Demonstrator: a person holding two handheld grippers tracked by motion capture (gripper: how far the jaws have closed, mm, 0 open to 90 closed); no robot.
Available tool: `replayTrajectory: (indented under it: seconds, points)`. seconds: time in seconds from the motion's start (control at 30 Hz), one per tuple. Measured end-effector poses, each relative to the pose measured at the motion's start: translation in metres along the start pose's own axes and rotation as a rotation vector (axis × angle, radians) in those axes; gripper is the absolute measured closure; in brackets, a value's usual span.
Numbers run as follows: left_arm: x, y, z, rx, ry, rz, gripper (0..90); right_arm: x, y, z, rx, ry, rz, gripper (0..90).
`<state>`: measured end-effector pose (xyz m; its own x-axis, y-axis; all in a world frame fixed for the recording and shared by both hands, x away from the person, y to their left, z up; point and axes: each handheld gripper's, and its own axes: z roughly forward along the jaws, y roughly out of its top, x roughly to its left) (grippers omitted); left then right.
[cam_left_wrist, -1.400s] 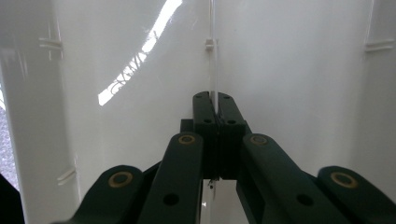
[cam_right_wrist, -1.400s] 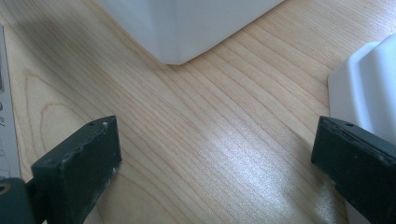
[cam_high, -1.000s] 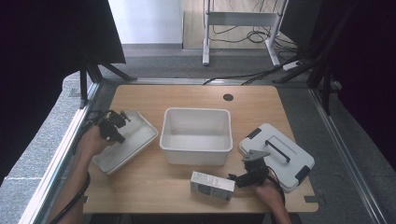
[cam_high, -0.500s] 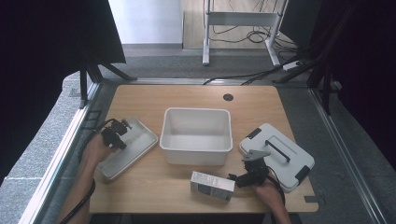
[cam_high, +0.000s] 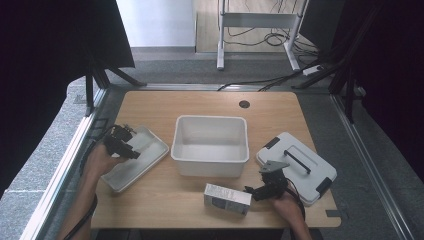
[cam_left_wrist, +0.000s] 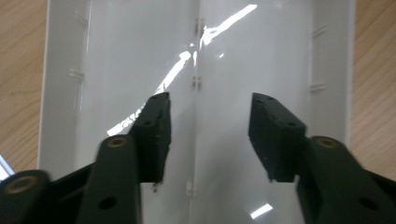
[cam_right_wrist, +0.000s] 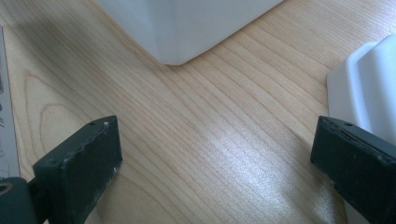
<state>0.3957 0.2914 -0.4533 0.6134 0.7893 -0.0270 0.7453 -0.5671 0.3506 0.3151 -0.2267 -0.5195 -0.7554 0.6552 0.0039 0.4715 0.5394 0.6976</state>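
Observation:
My left gripper hangs over a shallow white tray at the table's left side. In the left gripper view its jaws stand apart above the glossy tray; they have just been opening, and nothing is between them. My right gripper rests low near the front edge, just right of a small white box. In the right gripper view it is wide open over bare wood.
A deep white bin stands in the table's middle; its corner shows ahead of the right gripper. A white lid with a black handle lies at the right, its edge beside the right jaw.
The left hand has shifted slightly toward the near edge over the tray. The right hand and the box have stayed where they were.

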Motion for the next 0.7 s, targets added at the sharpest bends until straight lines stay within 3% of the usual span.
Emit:
replayTrajectory:
  seconds: [0.3,0.7]
  points:
    - [-0.019,-0.004,-0.017,-0.125,-0.009,0.026,15.8,0.000,0.000,0.000,-0.002,0.000,0.001,1.4]
    - [-0.067,-0.005,-0.029,-0.247,-0.032,0.136,0.0,0.000,0.000,0.000,-0.002,0.000,0.002,1.5]
